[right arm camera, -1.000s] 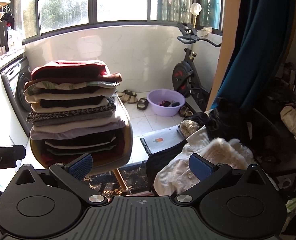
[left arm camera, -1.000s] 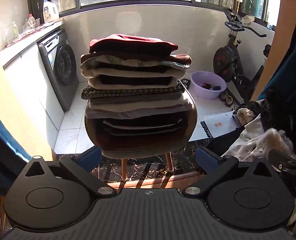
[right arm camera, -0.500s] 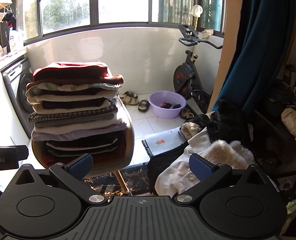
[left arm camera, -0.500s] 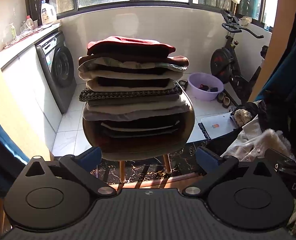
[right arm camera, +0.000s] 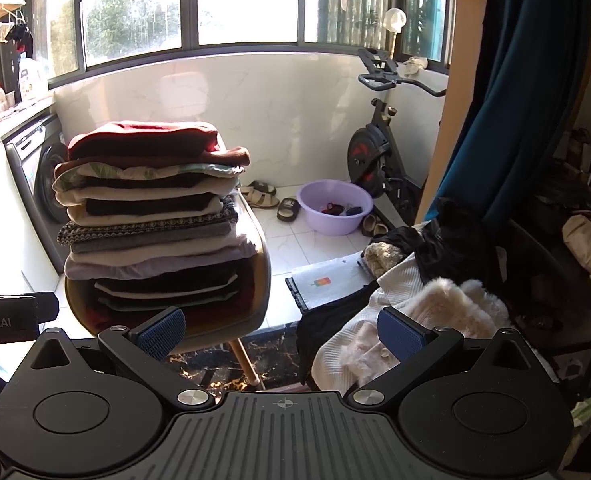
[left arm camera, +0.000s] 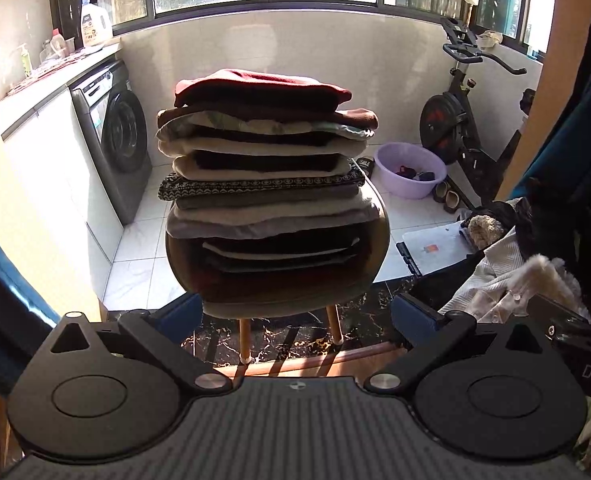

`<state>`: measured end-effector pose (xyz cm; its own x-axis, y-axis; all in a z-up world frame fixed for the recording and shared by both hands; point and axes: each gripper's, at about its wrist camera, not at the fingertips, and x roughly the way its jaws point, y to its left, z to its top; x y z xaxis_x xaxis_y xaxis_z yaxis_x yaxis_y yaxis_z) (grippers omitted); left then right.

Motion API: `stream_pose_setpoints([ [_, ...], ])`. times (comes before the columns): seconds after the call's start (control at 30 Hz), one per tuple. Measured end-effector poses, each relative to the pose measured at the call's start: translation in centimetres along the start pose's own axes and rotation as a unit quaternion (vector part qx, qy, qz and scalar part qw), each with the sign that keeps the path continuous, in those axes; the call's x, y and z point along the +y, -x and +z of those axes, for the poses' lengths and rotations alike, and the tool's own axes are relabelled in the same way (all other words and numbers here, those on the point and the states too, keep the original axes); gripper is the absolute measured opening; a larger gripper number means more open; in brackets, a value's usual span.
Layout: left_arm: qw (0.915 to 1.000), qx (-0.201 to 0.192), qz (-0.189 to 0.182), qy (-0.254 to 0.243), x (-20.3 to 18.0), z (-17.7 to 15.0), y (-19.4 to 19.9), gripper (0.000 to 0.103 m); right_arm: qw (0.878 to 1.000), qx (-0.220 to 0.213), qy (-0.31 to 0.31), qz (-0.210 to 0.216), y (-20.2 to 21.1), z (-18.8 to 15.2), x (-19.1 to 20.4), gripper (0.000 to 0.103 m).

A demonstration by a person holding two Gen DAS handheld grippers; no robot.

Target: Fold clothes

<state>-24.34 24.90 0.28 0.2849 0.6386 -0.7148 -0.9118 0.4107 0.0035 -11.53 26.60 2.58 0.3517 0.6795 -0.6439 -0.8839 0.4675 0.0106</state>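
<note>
Both views barely shifted; left gripper (left arm camera: 295, 316) and right gripper (right arm camera: 281, 330) spread, empty; folded stack (left arm camera: 265, 168) done, unfolded pile (right arm camera: 415, 304) right remains.

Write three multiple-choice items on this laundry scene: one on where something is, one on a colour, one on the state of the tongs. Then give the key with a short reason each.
1. Where does the stack of folded clothes rest?
A. on the washing machine
B. on the seat of a chair
C. in the basin

2. What colour is the garment on top of the stack?
A. dark red
B. bright yellow
C. sky blue

3. What state are the left tongs and right tongs in?
A. both open and empty
B. both shut on a white coat
C. left open, right shut on a sock

Key:
1 B, the stack fills the chair on wooden legs.
2 A, the top red garment is dark red.
3 A, the blue pads of each stand wide apart with nothing between them.
</note>
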Motion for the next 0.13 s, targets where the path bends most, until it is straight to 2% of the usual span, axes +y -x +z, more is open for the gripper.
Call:
stream_pose_setpoints([
  [0.13, 1.0000, -0.002, -0.001, -0.001, 0.04, 0.02, 0.09, 0.103, 1.000, -0.001, 0.001, 0.000, 0.12, -0.03, 0.16, 0.102],
])
